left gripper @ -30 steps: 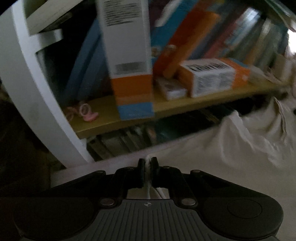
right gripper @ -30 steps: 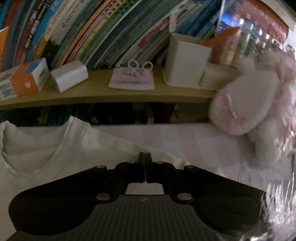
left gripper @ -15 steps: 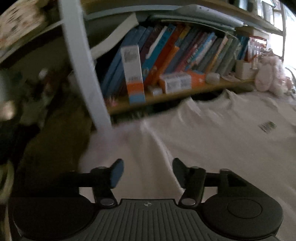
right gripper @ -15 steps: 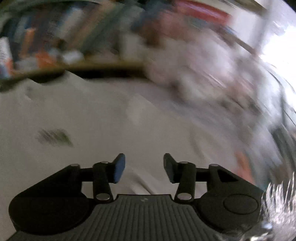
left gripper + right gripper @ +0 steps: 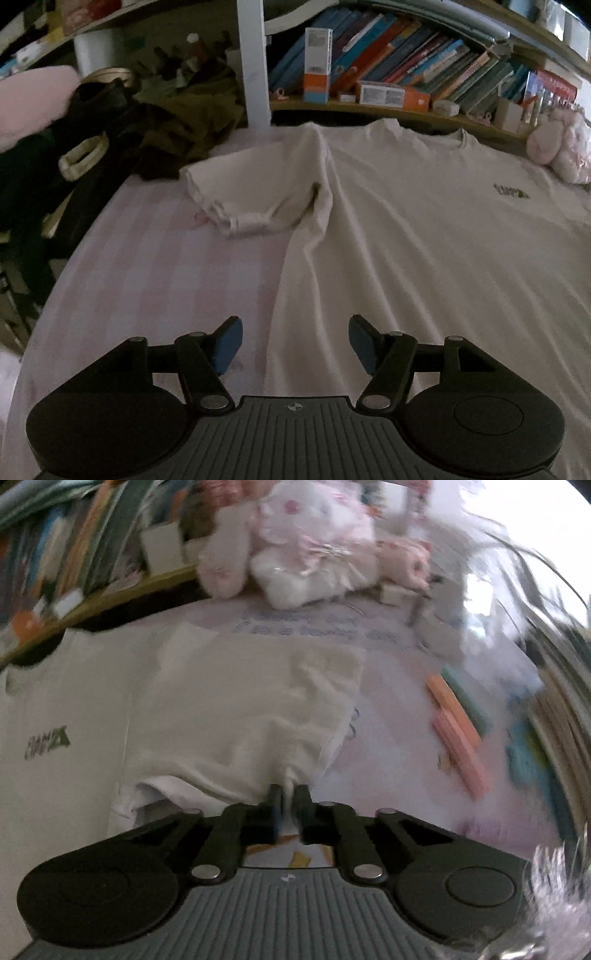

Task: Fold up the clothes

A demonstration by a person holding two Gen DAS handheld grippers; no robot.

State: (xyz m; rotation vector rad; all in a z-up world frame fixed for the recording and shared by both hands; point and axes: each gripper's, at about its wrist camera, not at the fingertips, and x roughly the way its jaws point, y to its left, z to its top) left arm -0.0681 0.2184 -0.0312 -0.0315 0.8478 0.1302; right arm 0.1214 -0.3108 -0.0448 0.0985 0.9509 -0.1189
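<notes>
Sleeve (image 5: 258, 716) hem: right gripper (image 5: 287, 794) jaws are closing on it; confirm a firm pinch before folding inward. Left gripper (image 5: 295, 341) jaws stand spread, empty, over the T-shirt (image 5: 424, 236).

Dim indoor light, fisheye views, one sharp and one smeared.
Left wrist view: dim, sharp, bookshelf (image 5: 406, 85) bowed at the rim. Right wrist view: motion-blurred throughout, white glare blown out upper right, plush toys (image 5: 314, 542) soft, edges streaked and curved.
</notes>
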